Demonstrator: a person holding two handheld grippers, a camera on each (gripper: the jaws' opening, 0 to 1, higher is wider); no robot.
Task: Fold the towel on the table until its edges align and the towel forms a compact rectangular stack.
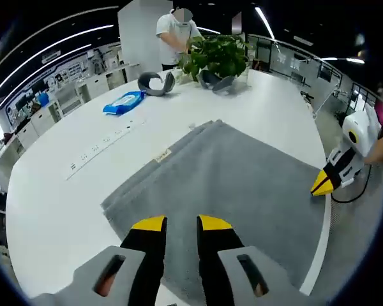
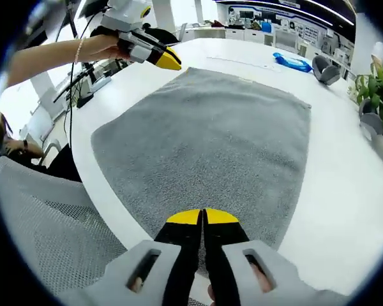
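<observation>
Grey terry towel (image 1: 233, 185) lying flat on the white table (image 1: 70, 191), and from the layered edge on its left side in the left gripper view it looks like it's already doubled over at least once. Fabric's soft and floppy, light, zero stiffness, so it'll drape and sag the moment you lift it. Not slippery though, the pile should grip fine against the pads.

Left gripper (image 1: 180, 223) sits over the near edge of the towel with its jaws spread, a clear gap between the yellow tips, nothing in them. Right gripper (image 2: 203, 218) is at the opposite edge, tips pressed together. Could be nipping the hem there, but honestly I can't tell if cloth is actually caught.

Best place to grab, I'd say: the corners of one short edge, one per gripper, pinching through all layers so the lower ones don't get left behind. Grab mid-edge and the corners will droop and the fold goes crooked.

Far end of the table has a plant (image 1: 218, 56), a blue packet (image 1: 122, 102) and some grey curved things (image 1: 156, 83), well apart from the towel.
</observation>
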